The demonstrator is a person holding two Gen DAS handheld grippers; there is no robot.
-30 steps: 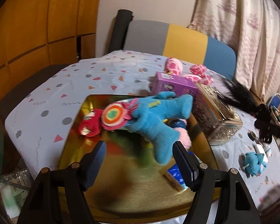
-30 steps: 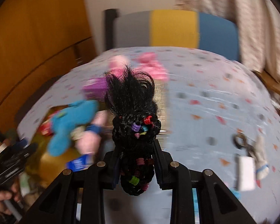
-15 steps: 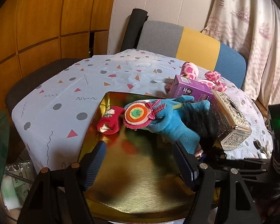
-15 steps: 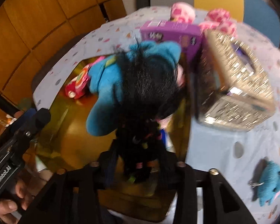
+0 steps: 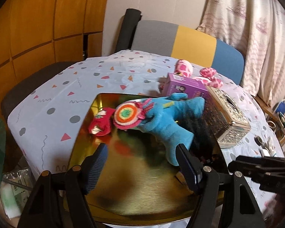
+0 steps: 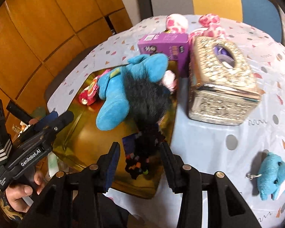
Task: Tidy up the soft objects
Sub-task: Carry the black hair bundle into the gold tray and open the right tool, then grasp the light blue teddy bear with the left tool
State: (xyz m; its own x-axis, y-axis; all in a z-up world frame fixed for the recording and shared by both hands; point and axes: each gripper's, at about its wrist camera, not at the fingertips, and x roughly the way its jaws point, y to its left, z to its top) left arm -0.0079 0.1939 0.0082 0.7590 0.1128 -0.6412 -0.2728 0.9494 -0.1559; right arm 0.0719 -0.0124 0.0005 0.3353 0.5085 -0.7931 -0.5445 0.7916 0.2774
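Note:
A gold tray holds a blue plush, a round rainbow plush and a red plush. A black furry toy with coloured beads lies on the tray against the blue plush, just in front of my right gripper, which is open around its beaded end. My left gripper is open and empty above the tray's near part. A small blue plush keychain lies on the tablecloth at right.
A silver ornate tissue box and a purple box stand beside the tray. Pink spotted plush toys lie at the table's far side. A striped chair back stands behind the table. Keys and small items lie at right.
My right gripper carried the black furry toy to the tray, opened and let it go beside the blue plush. My left gripper stayed open over the tray.

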